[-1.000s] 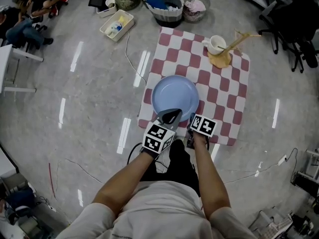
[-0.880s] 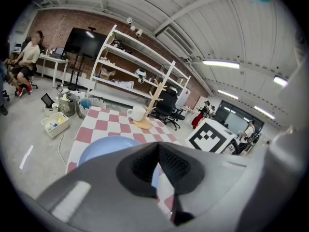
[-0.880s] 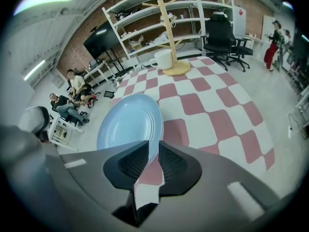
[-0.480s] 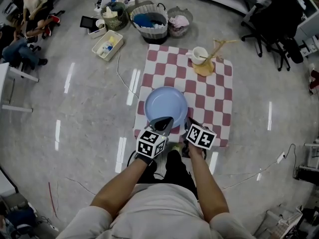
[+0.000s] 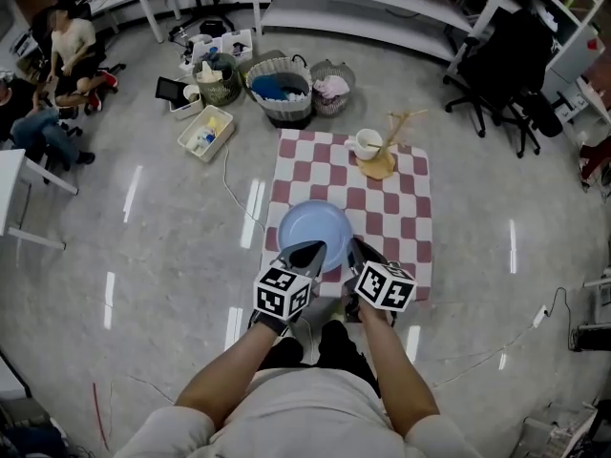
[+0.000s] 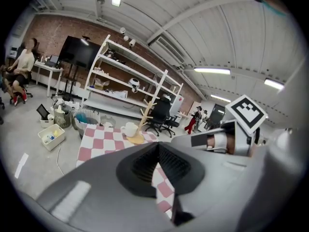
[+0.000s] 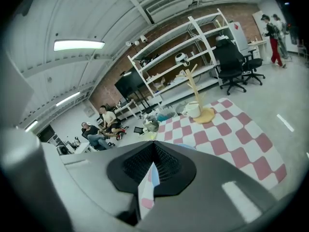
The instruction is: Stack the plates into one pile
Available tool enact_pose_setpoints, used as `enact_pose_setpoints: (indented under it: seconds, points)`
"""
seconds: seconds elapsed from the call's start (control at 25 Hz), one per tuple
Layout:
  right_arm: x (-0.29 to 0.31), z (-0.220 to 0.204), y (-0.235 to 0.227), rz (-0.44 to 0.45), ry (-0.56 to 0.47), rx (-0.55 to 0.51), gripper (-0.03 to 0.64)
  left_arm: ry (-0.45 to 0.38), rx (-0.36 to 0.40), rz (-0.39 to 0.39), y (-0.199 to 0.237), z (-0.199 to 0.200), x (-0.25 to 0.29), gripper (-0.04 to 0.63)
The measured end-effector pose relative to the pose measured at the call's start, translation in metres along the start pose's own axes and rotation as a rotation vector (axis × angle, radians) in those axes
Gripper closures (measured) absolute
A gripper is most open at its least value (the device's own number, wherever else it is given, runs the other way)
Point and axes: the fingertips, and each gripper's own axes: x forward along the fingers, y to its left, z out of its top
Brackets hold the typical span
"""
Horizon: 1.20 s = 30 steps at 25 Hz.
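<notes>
A cloth [image 5: 401, 219] lies on the floor [image 5: 143, 218]. On its near half, toward the left, sits the plate [image 5: 315, 225]. At the cloth's far edge stands a mug [image 5: 366, 144], with a mug stand [image 5: 387, 153] just at its right. Behind the cloth is a basket [image 5: 283, 114], and a tray [image 5: 218, 134] left of it. The left tool [image 5: 307, 253] is over the plate's near rim, the right tool [image 5: 355, 254] beside it.

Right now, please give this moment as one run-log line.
left hand-held gripper: shut, empty | right hand-held gripper: shut, empty | blue plate: resting on checkered cloth
</notes>
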Motion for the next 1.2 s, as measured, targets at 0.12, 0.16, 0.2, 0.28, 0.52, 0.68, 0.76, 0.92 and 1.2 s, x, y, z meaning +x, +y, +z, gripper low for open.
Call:
enact_pose_setpoints:
  seconds: [0.12, 0.16, 0.2, 0.28, 0.52, 0.68, 0.76, 0.92, 1.2]
  points:
    - [-0.013, 0.018, 0.020, 0.033, -0.055, -0.032, 0.607, -0.023, -0.001, -0.020, -0.009, 0.019, -0.010, 0.589]
    - [-0.018, 0.024, 0.026, 0.042, -0.075, -0.046, 0.607, -0.031, 0.002, -0.023, -0.011, 0.026, -0.014, 0.589]
    - [-0.023, 0.030, 0.032, 0.050, -0.096, -0.061, 0.607, -0.040, 0.007, -0.025, -0.014, 0.033, -0.018, 0.589]
    - [-0.034, 0.043, 0.044, 0.064, -0.136, -0.091, 0.607, -0.064, 0.017, -0.026, -0.019, 0.048, -0.027, 0.589]
    - [-0.063, 0.084, 0.079, 0.102, -0.246, -0.165, 0.607, -0.162, 0.065, -0.037, -0.035, 0.098, -0.051, 0.589]
    - [-0.079, 0.107, 0.101, 0.125, -0.305, -0.209, 0.607, -0.229, 0.097, -0.038, -0.044, 0.130, -0.069, 0.589]
    - [-0.086, 0.115, 0.111, 0.135, -0.330, -0.229, 0.607, -0.257, 0.109, -0.038, -0.047, 0.142, -0.077, 0.589]
    - [-0.093, 0.124, 0.126, 0.149, -0.359, -0.261, 0.607, -0.301, 0.131, -0.038, -0.052, 0.160, -0.092, 0.589]
    - [-0.098, 0.132, 0.139, 0.153, -0.385, -0.300, 0.607, -0.344, 0.159, -0.043, -0.058, 0.178, -0.103, 0.589]
